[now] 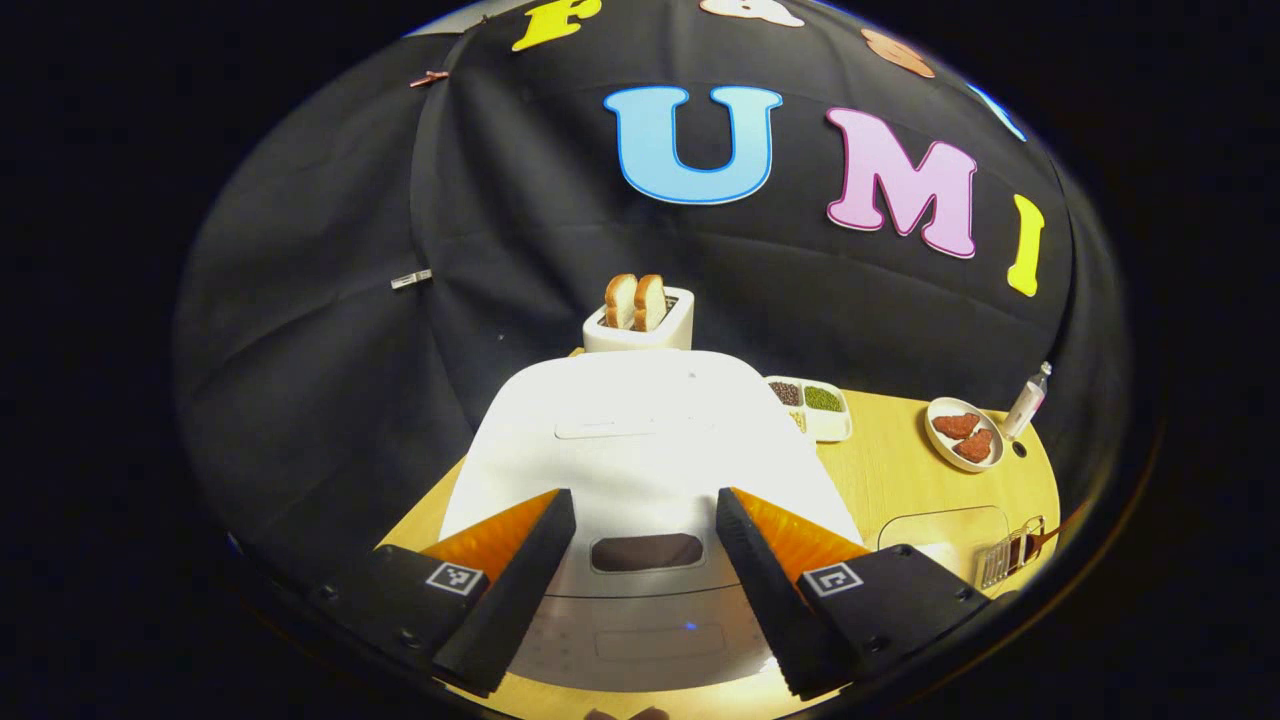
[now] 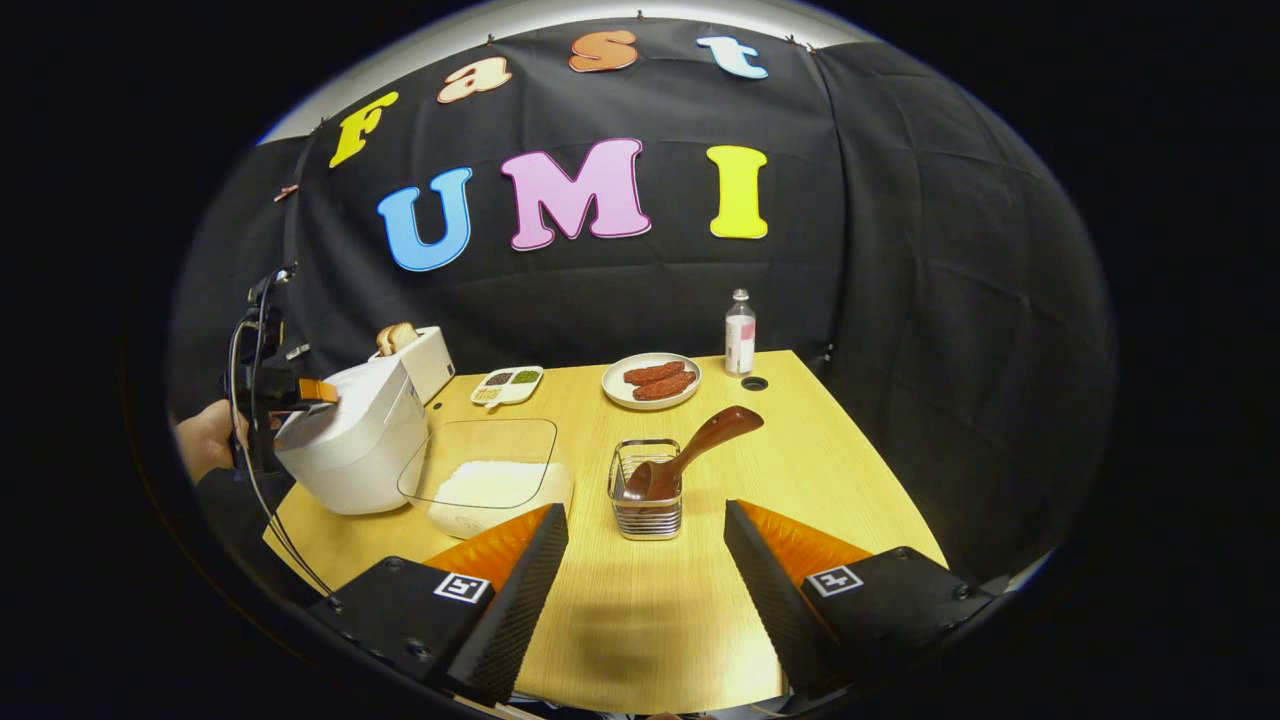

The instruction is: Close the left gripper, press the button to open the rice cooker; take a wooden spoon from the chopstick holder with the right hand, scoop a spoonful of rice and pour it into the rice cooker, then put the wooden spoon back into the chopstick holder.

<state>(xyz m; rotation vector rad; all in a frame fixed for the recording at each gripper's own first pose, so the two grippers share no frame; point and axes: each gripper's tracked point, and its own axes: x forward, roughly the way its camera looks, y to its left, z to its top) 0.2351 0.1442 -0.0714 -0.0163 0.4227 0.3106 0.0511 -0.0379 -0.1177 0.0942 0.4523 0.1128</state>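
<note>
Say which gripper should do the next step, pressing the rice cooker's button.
Left. The left gripper hangs open right over the closed rice cooker, its front panel between the fingers. The right gripper faces the wooden spoon instead.

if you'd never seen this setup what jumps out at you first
The white rice cooker, lid closed, sits right under the open left gripper, with a toaster holding two bread slices behind it. In the right gripper view, a wooden spoon leans out of the wire chopstick holder mid-table, ahead of the open right gripper. A clear container of rice lies beside the cooker.
</note>
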